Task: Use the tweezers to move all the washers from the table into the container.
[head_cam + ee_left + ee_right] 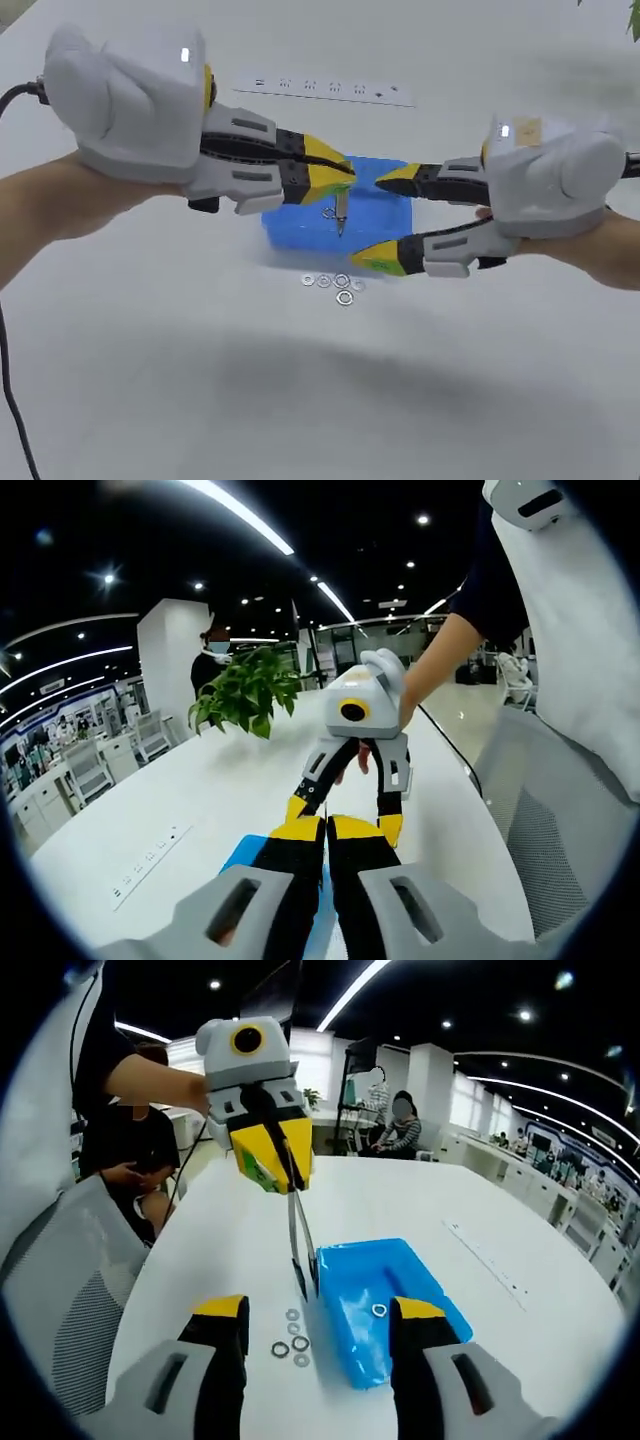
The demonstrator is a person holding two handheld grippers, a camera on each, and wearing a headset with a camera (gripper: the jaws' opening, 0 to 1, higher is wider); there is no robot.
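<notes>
Head view: left gripper (345,170) has its jaws pressed together on the tweezers (340,213), which hang tips-down in front of the blue container (385,205). Right gripper (375,222) faces it, jaws spread wide, nothing between them. Five washers (336,284) lie clustered on the white table (200,380), just in front of the container. Power strip (330,90) lies beyond the container. Left gripper view: own jaws closed tight; right gripper opposite, jaws apart; a corner of the container below; potted plant (245,690) on the table farther off. Right gripper view: own jaws wide apart. Tweezers point down, tips just beside the container's rim, near the loose washers. One washer (379,1310) lies inside the container.
</notes>
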